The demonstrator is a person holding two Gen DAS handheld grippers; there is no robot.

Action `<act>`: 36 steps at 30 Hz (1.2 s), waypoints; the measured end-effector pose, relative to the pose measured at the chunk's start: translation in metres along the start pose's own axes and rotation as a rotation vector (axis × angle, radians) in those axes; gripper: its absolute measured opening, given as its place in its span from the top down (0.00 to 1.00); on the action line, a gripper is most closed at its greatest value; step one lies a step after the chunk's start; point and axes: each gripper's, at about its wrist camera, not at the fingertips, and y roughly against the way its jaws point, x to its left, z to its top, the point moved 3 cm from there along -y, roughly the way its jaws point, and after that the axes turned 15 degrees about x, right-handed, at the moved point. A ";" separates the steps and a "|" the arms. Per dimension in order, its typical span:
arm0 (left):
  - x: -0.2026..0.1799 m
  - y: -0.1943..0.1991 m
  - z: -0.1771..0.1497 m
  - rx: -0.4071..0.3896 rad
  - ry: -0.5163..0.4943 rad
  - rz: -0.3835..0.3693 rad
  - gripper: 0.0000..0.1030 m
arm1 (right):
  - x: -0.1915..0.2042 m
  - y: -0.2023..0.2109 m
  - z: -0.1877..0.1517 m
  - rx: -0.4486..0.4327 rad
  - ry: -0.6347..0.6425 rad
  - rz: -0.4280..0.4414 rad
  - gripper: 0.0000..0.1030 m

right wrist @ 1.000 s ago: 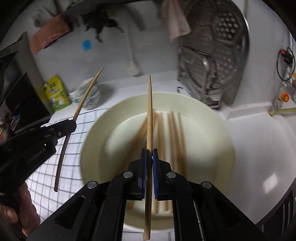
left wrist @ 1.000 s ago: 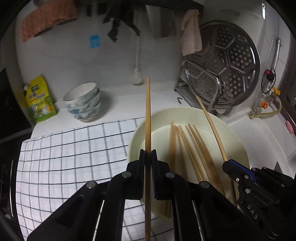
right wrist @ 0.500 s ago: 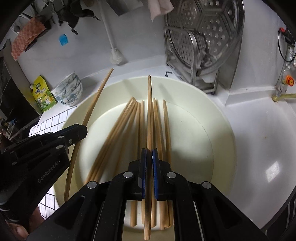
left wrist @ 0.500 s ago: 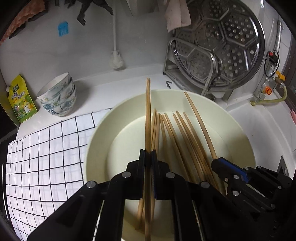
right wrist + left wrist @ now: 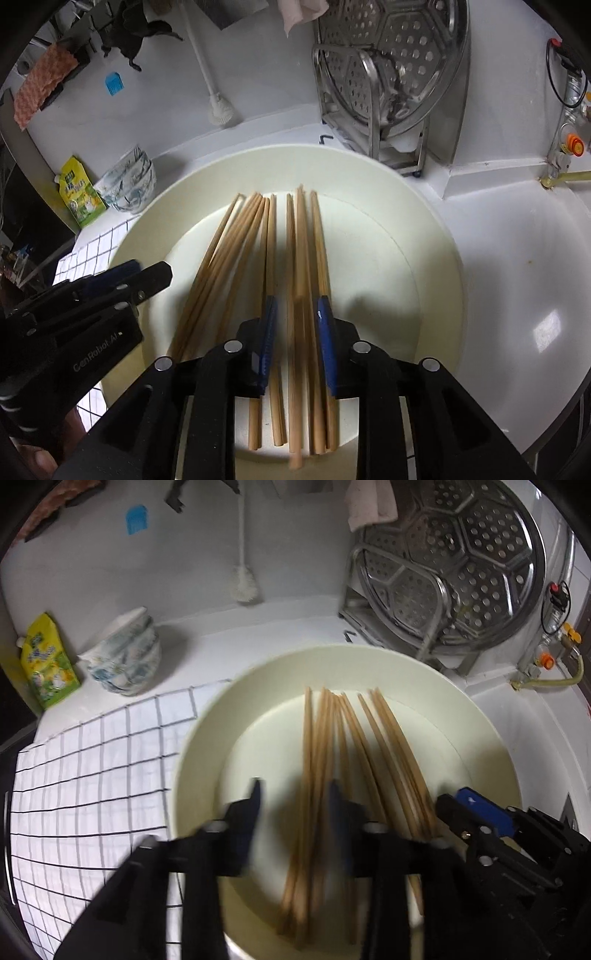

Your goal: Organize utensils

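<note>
Both gripper (image 5: 293,801) (image 5: 295,317) jaws gape over chopsticks (image 5: 303,258) in the bowl (image 5: 424,229).

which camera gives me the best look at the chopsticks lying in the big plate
The right wrist view. The chopsticks there are sharp and countable across the cream plate, only partly covered by the open right gripper. The left wrist view shows them motion-blurred, behind the open left gripper.
</note>
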 end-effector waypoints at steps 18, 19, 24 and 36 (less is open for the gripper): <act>0.017 0.042 -0.009 -0.063 0.031 0.028 0.37 | 0.010 0.034 -0.008 -0.051 0.014 -0.009 0.65; 0.018 0.044 -0.009 -0.064 0.031 0.027 0.37 | 0.011 0.037 -0.009 -0.055 0.015 -0.011 0.62; 0.021 0.056 -0.013 -0.077 0.032 0.028 0.29 | 0.014 0.046 -0.015 -0.060 0.016 -0.014 0.56; 0.027 0.075 -0.019 -0.090 0.040 0.029 0.17 | 0.018 0.062 -0.021 -0.080 0.011 -0.016 0.45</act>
